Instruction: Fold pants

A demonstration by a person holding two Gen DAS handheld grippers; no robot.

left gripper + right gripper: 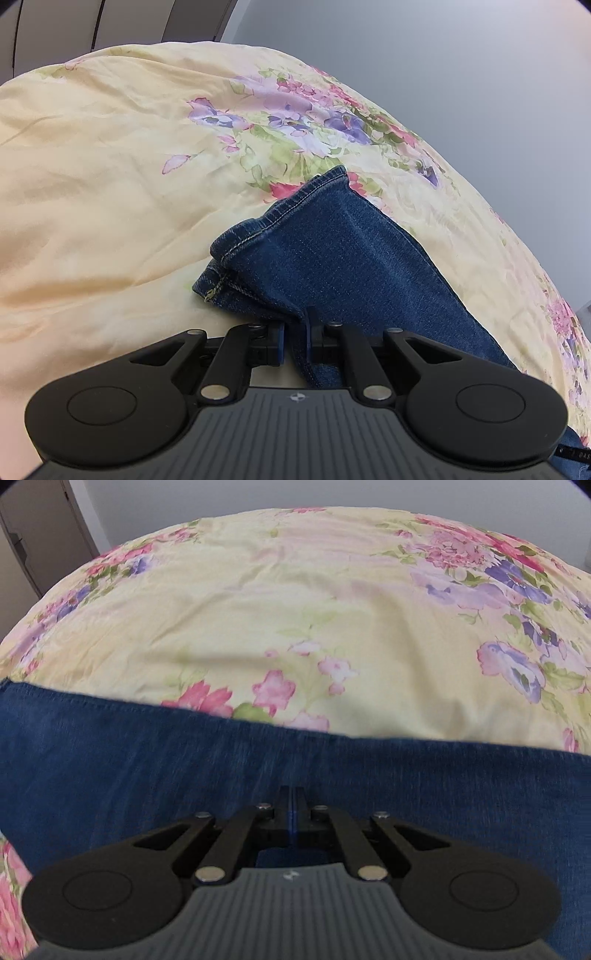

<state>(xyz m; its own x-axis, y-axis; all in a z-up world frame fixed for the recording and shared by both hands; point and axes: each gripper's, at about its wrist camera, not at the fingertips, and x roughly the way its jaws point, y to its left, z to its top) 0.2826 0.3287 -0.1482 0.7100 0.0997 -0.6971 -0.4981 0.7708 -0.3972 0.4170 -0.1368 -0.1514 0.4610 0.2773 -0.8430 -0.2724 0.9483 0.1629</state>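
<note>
Blue denim pants (332,251) lie on a yellow floral bedspread (110,184). In the left wrist view the leg hems point away from me, and my left gripper (295,332) is shut on the edge of the pant leg near the hems. In the right wrist view the pants (147,760) stretch as a wide band across the lower frame. My right gripper (292,812) is shut with its jaws pressed together over the denim; whether any cloth is pinched between them is hidden.
The bedspread (295,609) covers the whole bed around the pants. A grey wall (443,74) stands behind the bed. A dark wardrobe (74,22) is at the upper left, and a door (37,535) shows at the far left.
</note>
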